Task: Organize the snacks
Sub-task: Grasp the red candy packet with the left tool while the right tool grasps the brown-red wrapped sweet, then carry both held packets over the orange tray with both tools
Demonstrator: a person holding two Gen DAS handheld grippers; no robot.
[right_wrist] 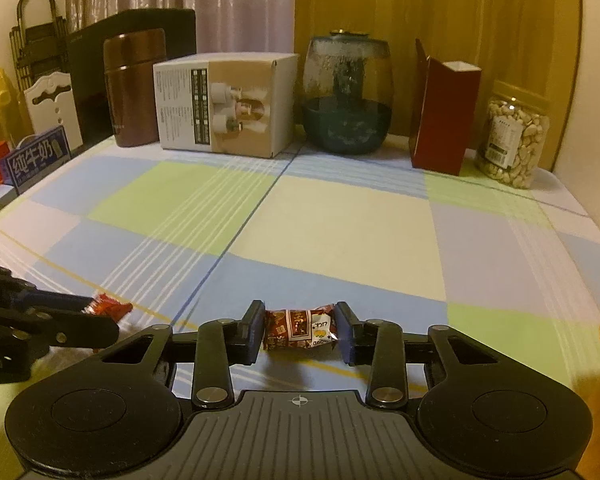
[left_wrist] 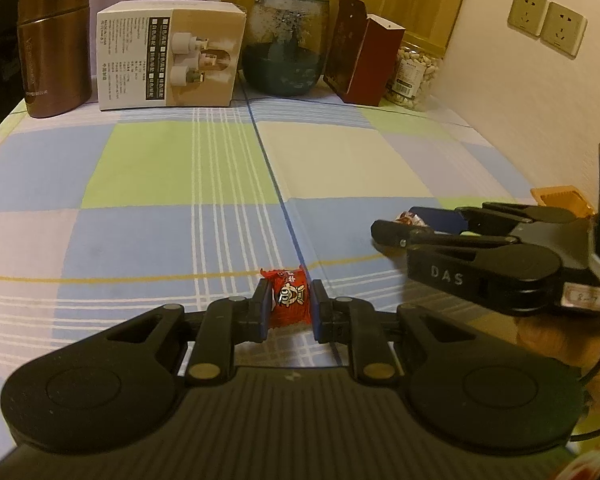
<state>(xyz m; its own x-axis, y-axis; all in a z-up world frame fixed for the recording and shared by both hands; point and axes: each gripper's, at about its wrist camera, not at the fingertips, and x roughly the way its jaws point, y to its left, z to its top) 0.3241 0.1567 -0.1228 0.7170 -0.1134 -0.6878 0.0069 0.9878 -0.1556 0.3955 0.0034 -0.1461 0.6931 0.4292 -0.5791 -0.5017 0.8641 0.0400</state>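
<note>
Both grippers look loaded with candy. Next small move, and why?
Probably carry both toward the orange container at the right. The left gripper clamps a red candy and the right gripper a brown-wrapped candy; neither looks released, and nothing blocks the checked cloth.

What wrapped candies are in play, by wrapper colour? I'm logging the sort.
Red wrapper: 1, the red foil-wrapped candy between the left gripper fingers.
Brown-and-white wrapper: 1, the brown-and-white wrapped candy between the right gripper fingers.
Total: 2
</note>
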